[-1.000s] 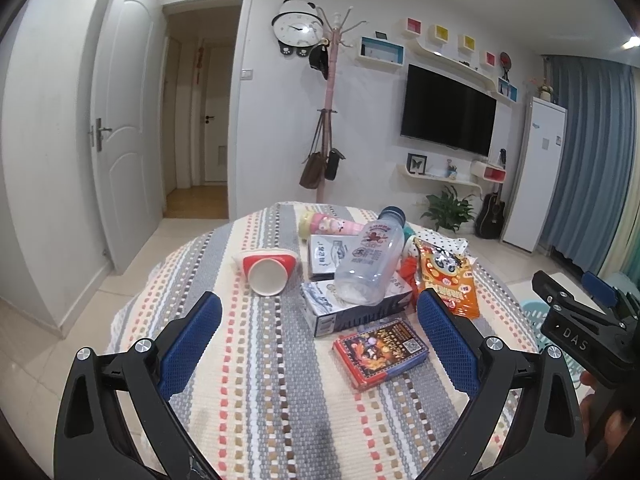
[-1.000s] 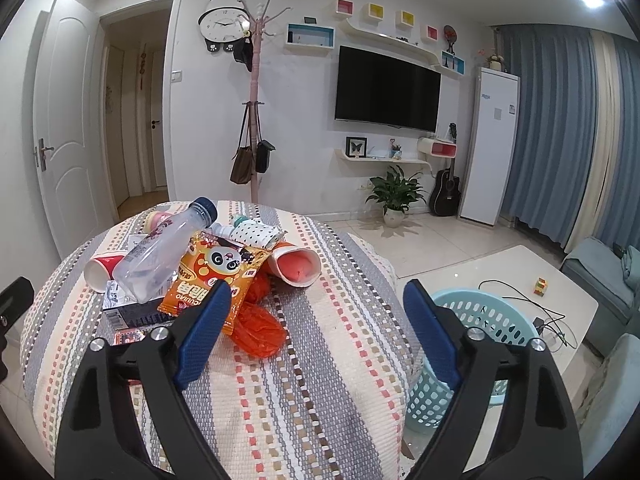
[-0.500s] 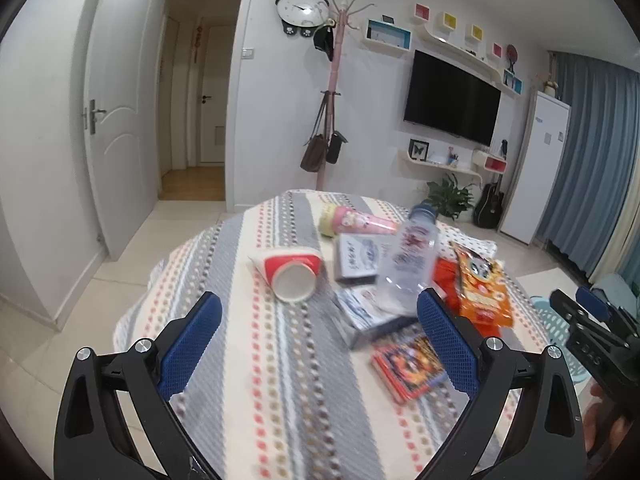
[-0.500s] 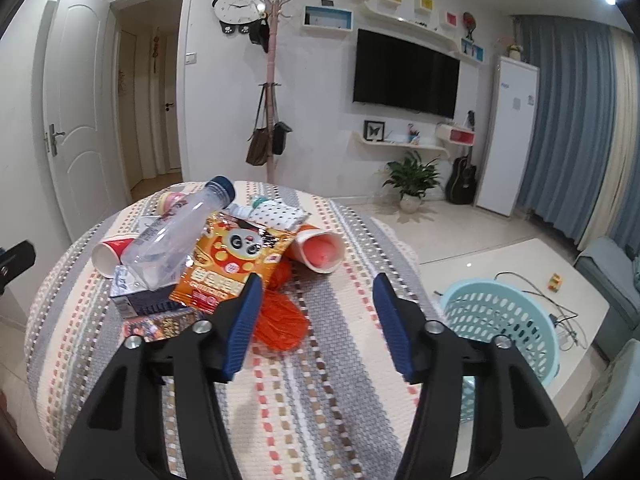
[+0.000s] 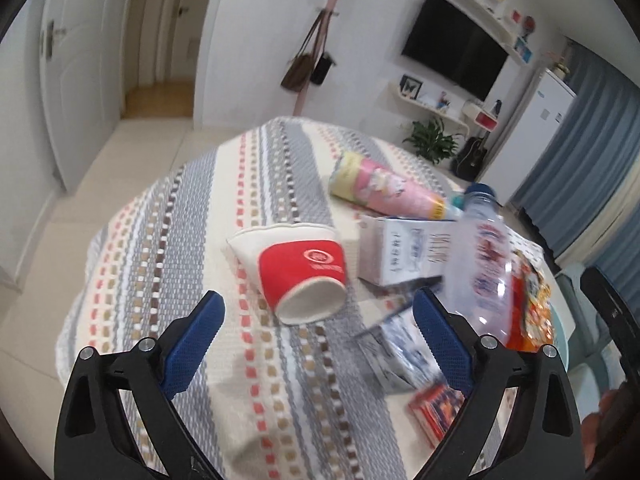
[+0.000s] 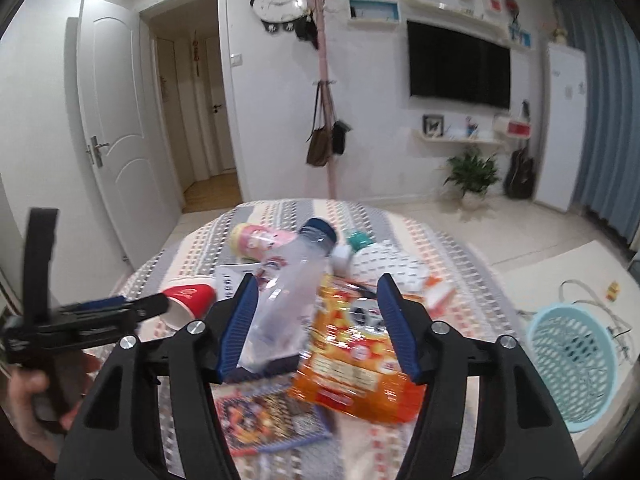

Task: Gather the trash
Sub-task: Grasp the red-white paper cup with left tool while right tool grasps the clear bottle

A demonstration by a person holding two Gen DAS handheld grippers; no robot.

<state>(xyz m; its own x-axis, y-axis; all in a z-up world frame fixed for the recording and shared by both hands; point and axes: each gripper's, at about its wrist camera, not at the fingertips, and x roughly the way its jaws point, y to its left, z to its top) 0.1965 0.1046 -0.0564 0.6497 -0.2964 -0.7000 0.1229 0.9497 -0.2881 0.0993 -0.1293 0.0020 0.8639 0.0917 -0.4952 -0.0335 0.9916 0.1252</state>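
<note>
Trash lies on a round table with a striped cloth [image 5: 192, 240]. A red and white paper cup [image 5: 298, 270] lies on its side just ahead of my open left gripper [image 5: 318, 322]. Behind it are a pink tube [image 5: 384, 192], a white carton [image 5: 400, 248] and a clear plastic bottle [image 5: 480, 264]. My right gripper [image 6: 314, 320] is open above the bottle [image 6: 288, 300] and an orange snack bag [image 6: 352, 352]. A red card box [image 6: 272, 416] lies near the front edge. The left gripper [image 6: 116, 308] shows at the left of the right wrist view.
A light blue mesh basket [image 6: 572, 364] stands on the floor to the right of the table. A white low table [image 6: 560, 272] with cables is behind it. A coat stand [image 6: 326, 120], a door [image 6: 116, 128] and a TV [image 6: 458, 66] line the far wall.
My left gripper has moved forward and down toward the paper cup. My right gripper has narrowed and moved left over the bottle and snack bag.
</note>
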